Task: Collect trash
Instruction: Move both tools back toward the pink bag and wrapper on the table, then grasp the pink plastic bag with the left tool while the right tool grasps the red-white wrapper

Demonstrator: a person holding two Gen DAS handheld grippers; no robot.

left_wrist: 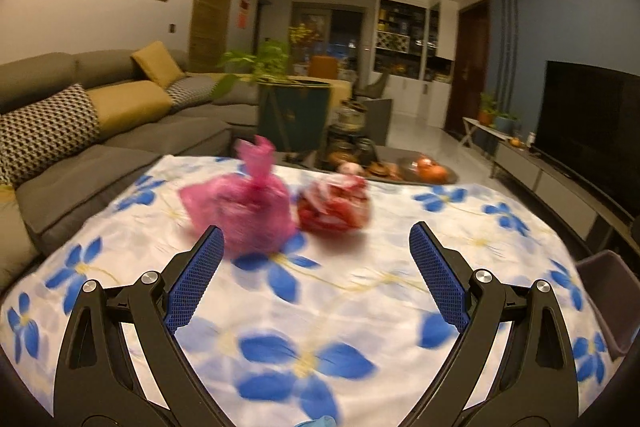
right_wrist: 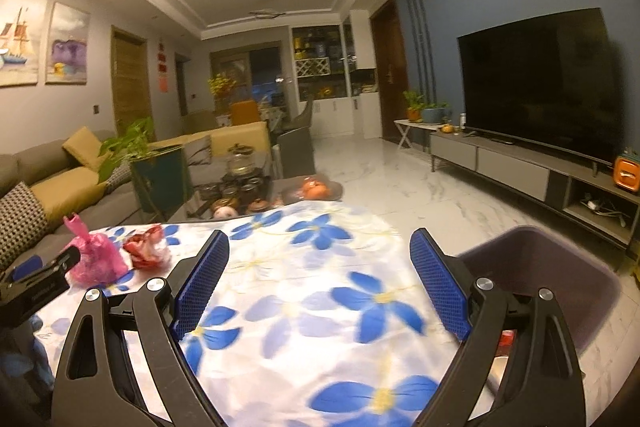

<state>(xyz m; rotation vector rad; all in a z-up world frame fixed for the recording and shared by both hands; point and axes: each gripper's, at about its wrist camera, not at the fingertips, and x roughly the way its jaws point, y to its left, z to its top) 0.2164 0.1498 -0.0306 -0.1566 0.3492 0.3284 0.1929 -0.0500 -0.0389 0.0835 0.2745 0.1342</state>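
Trash lies ahead of my left gripper [left_wrist: 316,243]: a knotted pink bag [left_wrist: 244,211] just past its left fingertip, a red bundle [left_wrist: 334,205] touching its right side. Both grippers are spread and empty. My right gripper [right_wrist: 320,251] is farther off, nearer the bin [right_wrist: 560,267].

Landmark = table [left_wrist: 360,307]: two tied bags sit on its far half toward the sofa side, knotted bag [left_wrist: 244,211] left, crumpled bag [left_wrist: 336,207] just right of it, close together, can't tell if touching. Bin [right_wrist: 560,279] stands on the floor off the table's right edge; sofa [left_wrist: 100,131] runs along the table's left. A tray of tea things [right_wrist: 240,195] lies just behind the table's far edge, TV [right_wrist: 540,83] well off to the right.
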